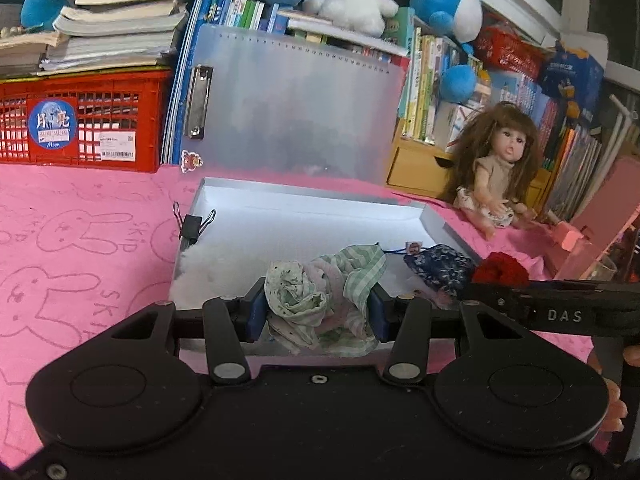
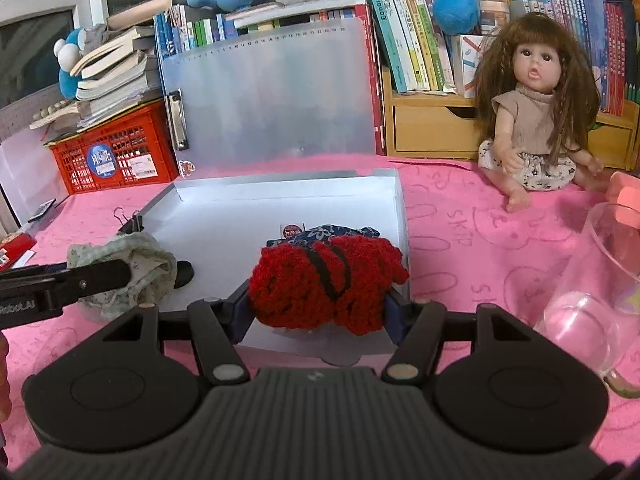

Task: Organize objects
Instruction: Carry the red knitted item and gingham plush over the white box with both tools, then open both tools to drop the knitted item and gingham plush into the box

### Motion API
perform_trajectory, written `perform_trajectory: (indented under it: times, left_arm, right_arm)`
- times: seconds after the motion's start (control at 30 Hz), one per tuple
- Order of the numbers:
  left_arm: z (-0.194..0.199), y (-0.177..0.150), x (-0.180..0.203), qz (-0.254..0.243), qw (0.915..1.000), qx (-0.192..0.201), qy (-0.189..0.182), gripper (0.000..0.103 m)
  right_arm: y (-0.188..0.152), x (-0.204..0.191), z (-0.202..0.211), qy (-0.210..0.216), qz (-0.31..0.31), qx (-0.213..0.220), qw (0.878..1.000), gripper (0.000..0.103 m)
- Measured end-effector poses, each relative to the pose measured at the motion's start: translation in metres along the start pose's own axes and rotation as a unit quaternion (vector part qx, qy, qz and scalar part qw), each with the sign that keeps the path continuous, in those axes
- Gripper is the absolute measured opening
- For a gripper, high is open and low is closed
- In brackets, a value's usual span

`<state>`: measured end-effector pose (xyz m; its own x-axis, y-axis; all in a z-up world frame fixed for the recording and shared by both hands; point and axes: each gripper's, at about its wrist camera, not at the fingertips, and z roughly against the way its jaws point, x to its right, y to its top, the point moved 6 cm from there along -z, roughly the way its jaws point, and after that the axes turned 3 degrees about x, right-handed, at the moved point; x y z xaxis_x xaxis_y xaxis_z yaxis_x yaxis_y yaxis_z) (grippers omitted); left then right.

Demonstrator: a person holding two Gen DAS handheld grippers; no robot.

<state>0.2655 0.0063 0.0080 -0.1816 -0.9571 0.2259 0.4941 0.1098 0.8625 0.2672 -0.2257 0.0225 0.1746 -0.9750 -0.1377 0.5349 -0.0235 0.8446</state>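
An open white box (image 1: pixel 312 208) lies on the pink cloth, its translucent lid (image 1: pixel 296 104) upright behind it. My left gripper (image 1: pixel 318 310) is shut on a bundle of green-and-white cloth (image 1: pixel 320 288) over the box's near edge. A dark blue floral pouch (image 1: pixel 436 266) lies in the box at the right. My right gripper (image 2: pixel 320 302) is shut on a red knitted bundle (image 2: pixel 320 284) with a black band, held over the box's near right corner (image 2: pixel 400 208). The floral pouch (image 2: pixel 332 232) shows just behind it. The left gripper with its cloth (image 2: pixel 128 272) shows at the left.
A doll (image 2: pixel 536 120) sits on the pink cloth right of the box. A clear glass jar (image 2: pixel 592 280) lies at the near right. A red crate (image 1: pixel 80 120) with stacked books stands at the back left. A binder clip (image 1: pixel 192 224) is on the box's left wall. Bookshelves and plush toys line the back.
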Motion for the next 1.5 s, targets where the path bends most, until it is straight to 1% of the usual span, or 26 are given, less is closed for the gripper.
perform_trajectory:
  times: [0.1, 0.27, 0.37, 0.53, 0.7, 0.87, 1.1, 1.27, 1.4, 1.5]
  left_arm:
    - [-0.011, 0.000, -0.004, 0.002, 1.0000, -0.007, 0.004, 0.046]
    - [-0.023, 0.004, -0.002, -0.017, 0.9998, -0.006, 0.010, 0.046]
    - [-0.030, 0.008, -0.002, -0.015, 0.9998, -0.008, 0.012, 0.046]
    - [-0.043, 0.015, -0.001, -0.018, 0.9996, -0.011, 0.017, 0.046]
    - [-0.057, 0.020, 0.002, -0.027, 0.9993, -0.017, 0.020, 0.046]
    - [-0.073, 0.021, 0.000, -0.016, 0.9994, -0.022, 0.020, 0.046]
    - [-0.086, 0.020, 0.002, -0.019, 0.9993, -0.019, 0.026, 0.046]
    - [-0.086, 0.020, 0.003, -0.024, 0.9992, -0.016, 0.028, 0.049]
    - [-0.083, 0.020, 0.003, -0.014, 0.9995, -0.015, 0.024, 0.052]
    - [-0.079, 0.019, 0.005, -0.013, 0.9996, -0.014, 0.020, 0.058]
  right_arm:
    - [0.001, 0.002, -0.007, -0.002, -0.004, -0.003, 1.000, 0.066]
    - [0.004, 0.007, -0.022, -0.002, -0.021, -0.010, 1.000, 0.065]
    - [0.007, 0.008, -0.030, -0.004, -0.022, -0.012, 1.000, 0.065]
    - [0.010, 0.007, -0.043, -0.007, -0.013, -0.018, 1.000, 0.065]
    - [0.014, 0.008, -0.054, 0.000, -0.018, -0.018, 1.000, 0.065]
    - [0.019, 0.008, -0.065, 0.003, -0.009, -0.020, 1.000, 0.065]
    - [0.020, 0.010, -0.074, 0.006, -0.003, -0.023, 1.000, 0.065]
    - [0.019, 0.009, -0.073, 0.010, 0.000, -0.019, 1.000, 0.067]
    - [0.020, 0.008, -0.069, 0.013, -0.003, -0.016, 1.000, 0.070]
    - [0.019, 0.007, -0.065, 0.012, 0.000, -0.013, 1.000, 0.071]
